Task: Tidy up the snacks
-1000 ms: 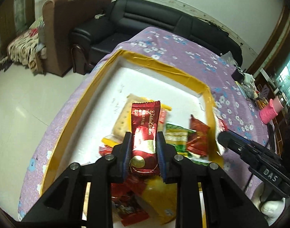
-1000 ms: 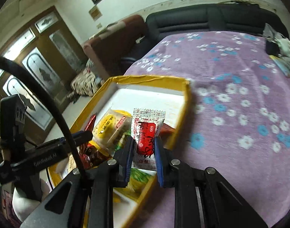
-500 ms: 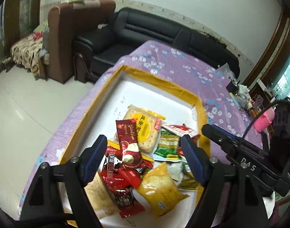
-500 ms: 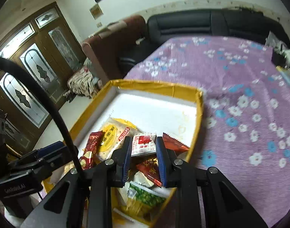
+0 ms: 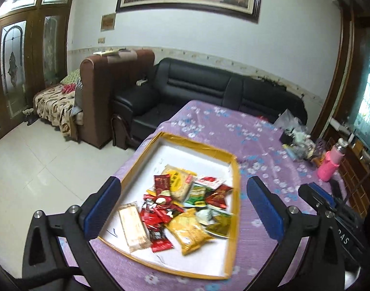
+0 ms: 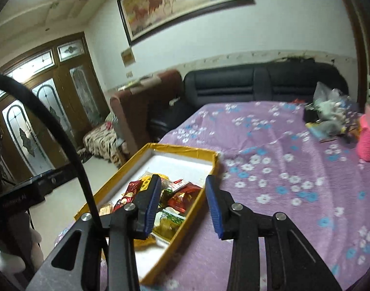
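Both let go & pull back: left gripper [image 5: 182, 208] now spread wide, empty; right gripper [image 6: 182, 201] spread too. Snacks [image 5: 180, 206] all piled in yellow tray [image 5: 235, 169]. Looks about done.

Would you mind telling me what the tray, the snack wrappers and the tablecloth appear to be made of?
Tray: probably cardboard, with a white matte inside and glossy yellow tape wrinkling along its rim. Snack wrappers: thin plastic or foil film, shiny, crinkled and catching glare. Tablecloth: likely soft woven fabric, matte purple with printed flowers, lying in gentle folds.
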A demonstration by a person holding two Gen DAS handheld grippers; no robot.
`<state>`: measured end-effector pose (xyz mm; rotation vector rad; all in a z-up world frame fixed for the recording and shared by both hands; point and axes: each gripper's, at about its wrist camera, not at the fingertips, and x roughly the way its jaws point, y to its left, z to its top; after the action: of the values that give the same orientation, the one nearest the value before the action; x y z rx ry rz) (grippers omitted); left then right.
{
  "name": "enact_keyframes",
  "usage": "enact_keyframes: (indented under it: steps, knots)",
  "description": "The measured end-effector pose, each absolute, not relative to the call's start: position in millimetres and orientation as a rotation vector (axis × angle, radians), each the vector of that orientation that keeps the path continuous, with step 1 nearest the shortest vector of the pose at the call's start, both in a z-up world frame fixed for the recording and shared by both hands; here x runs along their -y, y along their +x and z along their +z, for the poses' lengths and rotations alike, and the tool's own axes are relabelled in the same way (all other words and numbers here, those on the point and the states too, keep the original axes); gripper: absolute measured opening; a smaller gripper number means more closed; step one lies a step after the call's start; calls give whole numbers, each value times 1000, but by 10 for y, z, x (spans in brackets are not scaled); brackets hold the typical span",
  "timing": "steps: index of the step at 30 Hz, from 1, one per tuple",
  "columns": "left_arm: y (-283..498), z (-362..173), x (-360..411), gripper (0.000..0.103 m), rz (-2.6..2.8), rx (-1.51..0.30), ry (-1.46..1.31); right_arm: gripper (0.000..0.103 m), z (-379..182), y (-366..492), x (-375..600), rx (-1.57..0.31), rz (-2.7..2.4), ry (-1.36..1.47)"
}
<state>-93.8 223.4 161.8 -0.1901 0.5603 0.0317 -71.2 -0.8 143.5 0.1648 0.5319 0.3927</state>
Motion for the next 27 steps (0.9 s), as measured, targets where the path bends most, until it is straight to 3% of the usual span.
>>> enact_keyframes:
  steps: [16,20,27]
  knots:
    - [-1900,2087,-1472,103,178,-278,31,58,1986,-1712,988,-246,205,251]
    - [-2044,2107,-1368,103,217,-234,69,64,1941,-1799,920,-236,192,197]
    - [-2047,2034,-1350,103,243,-259,85,64,1716,-1795,563,-308,251,82]
